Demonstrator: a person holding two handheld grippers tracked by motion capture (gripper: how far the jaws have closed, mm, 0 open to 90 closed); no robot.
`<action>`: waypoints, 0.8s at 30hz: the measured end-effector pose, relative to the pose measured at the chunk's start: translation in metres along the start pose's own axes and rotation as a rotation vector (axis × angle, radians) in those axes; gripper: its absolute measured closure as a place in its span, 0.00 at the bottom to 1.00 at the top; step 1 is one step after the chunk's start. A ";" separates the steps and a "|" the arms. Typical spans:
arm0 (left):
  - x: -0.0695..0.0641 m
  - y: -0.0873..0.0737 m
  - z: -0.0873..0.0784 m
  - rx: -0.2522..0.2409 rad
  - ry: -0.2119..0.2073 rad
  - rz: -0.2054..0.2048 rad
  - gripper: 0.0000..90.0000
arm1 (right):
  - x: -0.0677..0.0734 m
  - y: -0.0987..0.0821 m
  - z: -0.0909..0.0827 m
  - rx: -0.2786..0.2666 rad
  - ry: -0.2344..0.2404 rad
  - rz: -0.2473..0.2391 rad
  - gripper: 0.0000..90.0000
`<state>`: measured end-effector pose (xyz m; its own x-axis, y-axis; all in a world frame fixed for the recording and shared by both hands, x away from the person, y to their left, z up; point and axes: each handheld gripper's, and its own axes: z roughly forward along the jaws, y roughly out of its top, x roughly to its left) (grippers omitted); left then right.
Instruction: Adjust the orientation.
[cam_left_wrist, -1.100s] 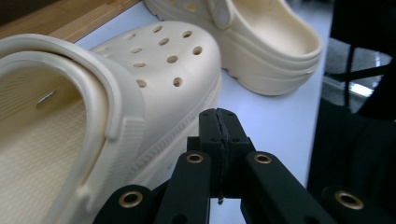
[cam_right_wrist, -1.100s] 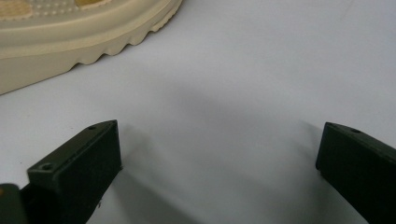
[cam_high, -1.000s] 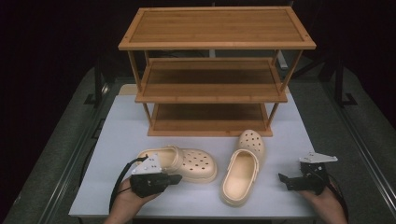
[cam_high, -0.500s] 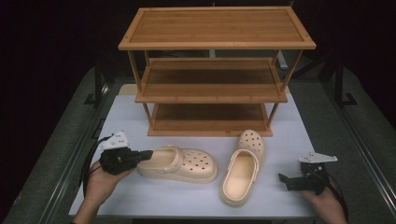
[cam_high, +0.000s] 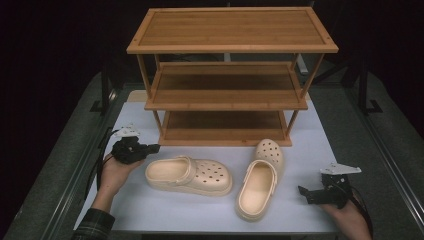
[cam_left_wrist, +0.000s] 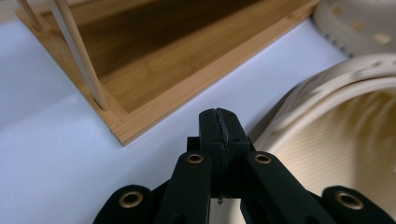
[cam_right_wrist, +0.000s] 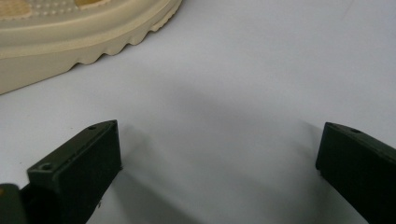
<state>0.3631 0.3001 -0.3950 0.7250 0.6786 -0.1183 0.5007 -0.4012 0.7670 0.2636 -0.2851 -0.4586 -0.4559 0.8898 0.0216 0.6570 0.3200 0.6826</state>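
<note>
— Where are the clogs?

— On the white table (cam_high: 150, 210), in front of the bamboo shoe rack (cam_high: 230, 75). The left clog (cam_high: 190, 175) lies on its side; the right clog (cam_high: 260, 182) sits upright, toe toward the rack.

— And the tongs?

— The left gripper (cam_high: 154, 148) hovers just beside the left clog's heel, near the rack's bottom corner, its jaws pressed together with nothing between them. The right gripper (cam_high: 303, 192) rests low near the right clog, jaws spread wide, empty.
</note>
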 end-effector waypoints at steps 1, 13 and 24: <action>0.001 -0.001 0.003 0.009 -0.003 -0.001 1.00 | 0.000 0.000 0.000 0.000 0.000 0.000 0.00; -0.004 -0.010 0.018 0.086 -0.023 0.011 1.00 | 0.000 0.000 0.000 -0.001 0.000 -0.001 0.00; -0.009 -0.020 0.006 0.095 -0.030 0.007 1.00 | 0.000 0.000 0.000 -0.002 0.002 0.001 0.00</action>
<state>0.3497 0.2984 -0.4132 0.7414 0.6578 -0.1330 0.5374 -0.4632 0.7047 0.2634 -0.2853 -0.4586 -0.4568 0.8893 0.0234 0.6558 0.3188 0.6844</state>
